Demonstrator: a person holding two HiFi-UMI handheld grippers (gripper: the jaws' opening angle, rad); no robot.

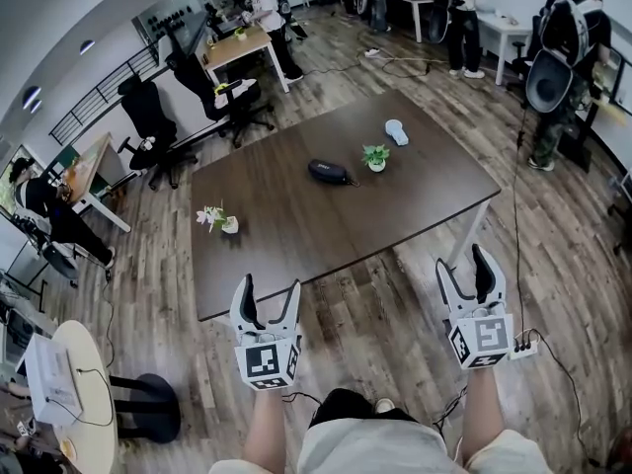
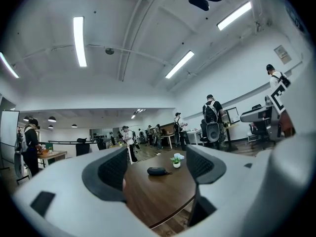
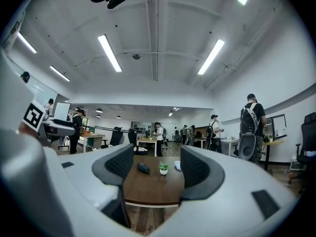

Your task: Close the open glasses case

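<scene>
Where it lies, the glasses case (image 1: 328, 172) seemingly runs left-right.

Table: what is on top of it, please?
A dark case, a small green plant, a pale object and a flower pot. Nothing covers them; the case's inside cannot be seen.

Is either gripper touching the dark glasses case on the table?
Apart. Head view: left gripper and right gripper hang short of the table edge; the glasses case lies mid-table.

Dark table (image 1: 415, 200) bearing glasses case (image 1: 328, 172), green plant (image 1: 375, 156), pale object (image 1: 396, 131), white flowers (image 1: 217, 217).
</scene>
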